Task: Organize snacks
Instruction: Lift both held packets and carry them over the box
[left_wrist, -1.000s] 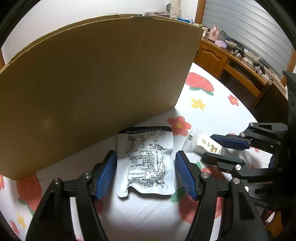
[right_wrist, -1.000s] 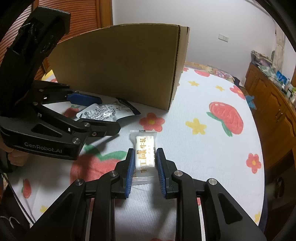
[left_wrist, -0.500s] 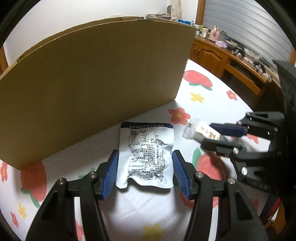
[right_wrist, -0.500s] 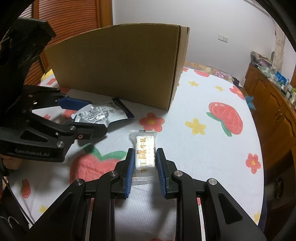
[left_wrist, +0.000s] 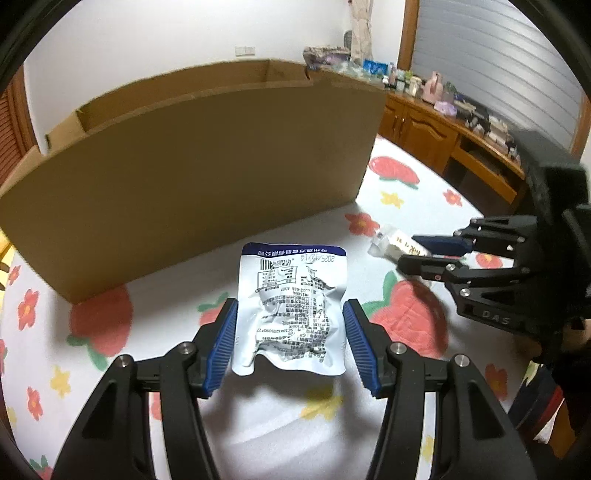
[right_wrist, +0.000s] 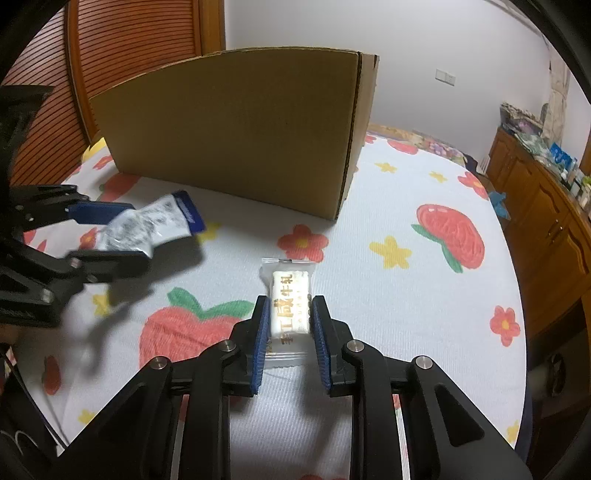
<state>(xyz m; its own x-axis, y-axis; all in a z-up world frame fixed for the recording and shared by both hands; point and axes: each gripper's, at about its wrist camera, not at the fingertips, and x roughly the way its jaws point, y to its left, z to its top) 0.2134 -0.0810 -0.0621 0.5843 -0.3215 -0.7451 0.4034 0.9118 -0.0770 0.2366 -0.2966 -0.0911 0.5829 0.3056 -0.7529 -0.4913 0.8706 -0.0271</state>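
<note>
Snacks: two in view, a silver pouch (left_wrist: 291, 314) on the left and a small wrapped candy (right_wrist: 290, 306) on the right.
Silver pouch: lifted clear of the flowered bedcover (left_wrist: 258, 424) since a second ago, when it lay flat; it hangs in front of the cardboard box (left_wrist: 207, 173).
Left gripper (left_wrist: 290, 343): narrower than a second ago, half open, blue pads pressing the pouch's two side edges.
Meaning: judged from this, the pouch is picked and ready to carry over the box's open top.
Wrapped candy: lying on the bedcover as before, near the box's right corner.
Right gripper (right_wrist: 290, 332): nearly closed, pads against the candy's sides, not yet raised.
Count: one box, two snacks, two grippers.
</note>
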